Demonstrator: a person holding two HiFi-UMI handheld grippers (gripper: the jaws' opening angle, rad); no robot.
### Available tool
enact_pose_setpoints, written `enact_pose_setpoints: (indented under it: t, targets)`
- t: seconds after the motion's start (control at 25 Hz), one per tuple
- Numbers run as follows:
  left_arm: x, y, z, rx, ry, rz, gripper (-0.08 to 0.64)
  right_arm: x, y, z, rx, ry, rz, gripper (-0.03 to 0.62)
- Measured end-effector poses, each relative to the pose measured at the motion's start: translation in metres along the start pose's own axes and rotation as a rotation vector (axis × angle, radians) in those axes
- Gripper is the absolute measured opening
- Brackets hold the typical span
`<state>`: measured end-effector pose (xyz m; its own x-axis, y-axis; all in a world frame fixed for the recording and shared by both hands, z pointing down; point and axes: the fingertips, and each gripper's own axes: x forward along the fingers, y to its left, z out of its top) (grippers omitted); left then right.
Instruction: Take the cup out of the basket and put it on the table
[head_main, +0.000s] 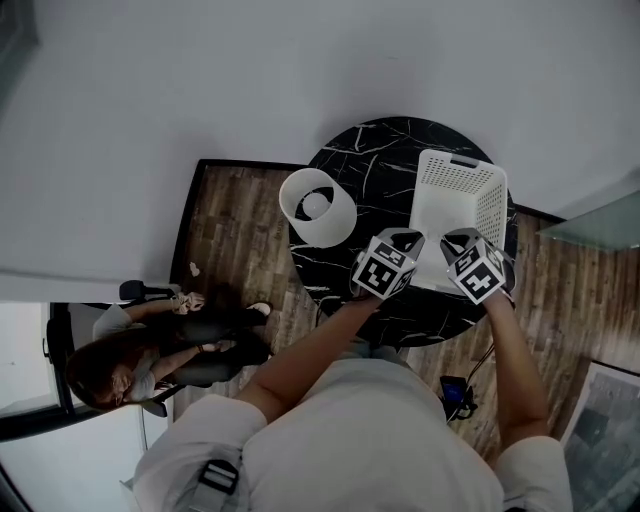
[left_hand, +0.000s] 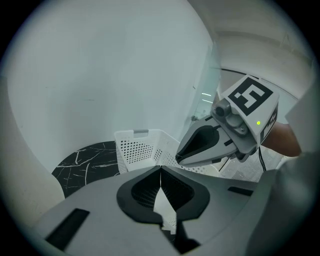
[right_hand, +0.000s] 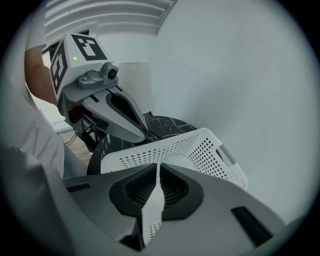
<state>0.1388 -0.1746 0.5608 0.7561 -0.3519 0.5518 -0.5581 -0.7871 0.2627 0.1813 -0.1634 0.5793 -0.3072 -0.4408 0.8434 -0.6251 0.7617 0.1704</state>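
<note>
1. On each gripper's cube sit black-and-white square markers. They are patterns, not words, and a small green light glows beside each one.
2. On the round black marble table (head_main: 365, 160) stands a white perforated basket (head_main: 462, 168) with a slot handle at its far end. From the head view its inside shows only white.
3. Just past the right jaws, in the right gripper view, a pale rounded shape lies inside the basket (right_hand: 202, 147). I cannot tell whether this is the cup.
4. At the table's left edge stands a white cylinder (head_main: 317, 207), open on top, with a pale round thing inside it.
5. At the basket's near left corner hovers the left gripper (head_main: 397, 243). Its jaws are together and nothing is between them.
6. Over the basket's near right corner hangs the right gripper (head_main: 468, 250). Its jaws are likewise closed tip to tip and empty.
7. Both grippers are just above the basket's near rim, side by side and close to each other.
8. Below and to the left, a person (head_main: 150, 350) sits by the wood floor (head_main: 235, 225).
</note>
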Motion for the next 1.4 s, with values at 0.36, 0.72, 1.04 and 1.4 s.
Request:
enact_pose_setpoints:
  t: [0.36, 0.72, 1.04, 1.4]
  targets:
    - [-0.020, -0.010, -0.001, -0.008, -0.023, 0.003, 0.005, -0.048, 0.011, 0.022, -0.023, -0.031, -0.015, 0.023]
    - [-0.036, -0.020, 0.005, -0.003, -0.056, 0.012, 0.005, -0.070, 0.030, 0.037, -0.028, -0.070, 0.010, 0.023]
    - [-0.063, -0.017, 0.001, -0.013, -0.078, 0.050, 0.005, -0.086, 0.049, 0.059, -0.095, -0.103, 0.018, 0.023]
    - [-0.095, 0.002, -0.011, -0.061, -0.105, 0.117, 0.005, -0.093, 0.078, 0.093, -0.178, -0.142, 0.070, 0.023]
